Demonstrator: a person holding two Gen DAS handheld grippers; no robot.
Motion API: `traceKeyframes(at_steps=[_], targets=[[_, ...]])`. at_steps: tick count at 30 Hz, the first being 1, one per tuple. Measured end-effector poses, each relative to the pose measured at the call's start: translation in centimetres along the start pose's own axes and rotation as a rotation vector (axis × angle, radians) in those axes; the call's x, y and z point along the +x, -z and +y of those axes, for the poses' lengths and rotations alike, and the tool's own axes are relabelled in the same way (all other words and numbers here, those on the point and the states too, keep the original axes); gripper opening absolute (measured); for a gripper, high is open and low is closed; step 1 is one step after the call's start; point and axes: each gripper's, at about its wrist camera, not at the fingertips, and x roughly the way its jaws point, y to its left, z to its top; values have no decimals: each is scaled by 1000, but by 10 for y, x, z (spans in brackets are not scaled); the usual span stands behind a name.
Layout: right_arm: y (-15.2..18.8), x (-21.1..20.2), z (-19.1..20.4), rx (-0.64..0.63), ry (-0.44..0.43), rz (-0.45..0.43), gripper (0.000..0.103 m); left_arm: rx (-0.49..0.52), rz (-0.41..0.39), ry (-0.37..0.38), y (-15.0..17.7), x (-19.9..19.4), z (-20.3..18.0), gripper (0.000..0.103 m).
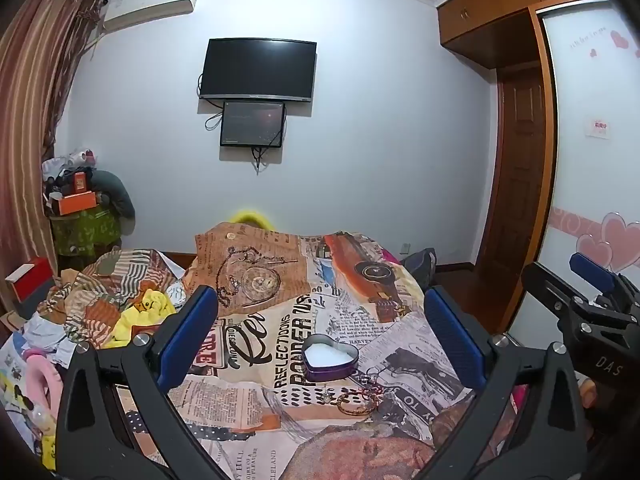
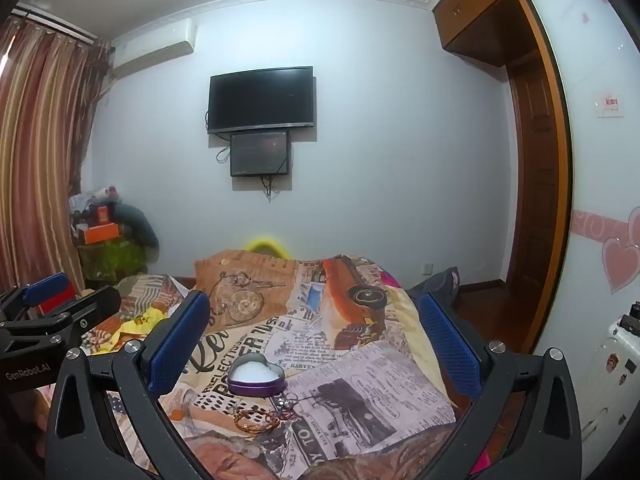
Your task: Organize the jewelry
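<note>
Both grippers wide open, empty, hovering over jewelry.
My left gripper (image 1: 320, 332) and right gripper (image 2: 316, 340) frame the heart tin (image 1: 330, 360); the bangle (image 1: 357, 402) lies nearer me, slightly closer to my right.

The left hand-held gripper (image 1: 320, 332) and right hand-held gripper (image 2: 316, 334) hover side by side (both jaws wide, nothing gripped).

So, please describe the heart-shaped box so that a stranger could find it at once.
On the newspaper-print cloth covering the bed stands a small purple heart-shaped tin, lidless, with white filling. Only loose jewelry lies just in front of it: a gold bangle and small tangled pieces.
</note>
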Motion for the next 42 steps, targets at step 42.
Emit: traceKeyframes(at_steps=[42], targets=[[6, 1, 10, 11, -17, 28, 103, -18, 24, 1, 6, 5, 4, 103]])
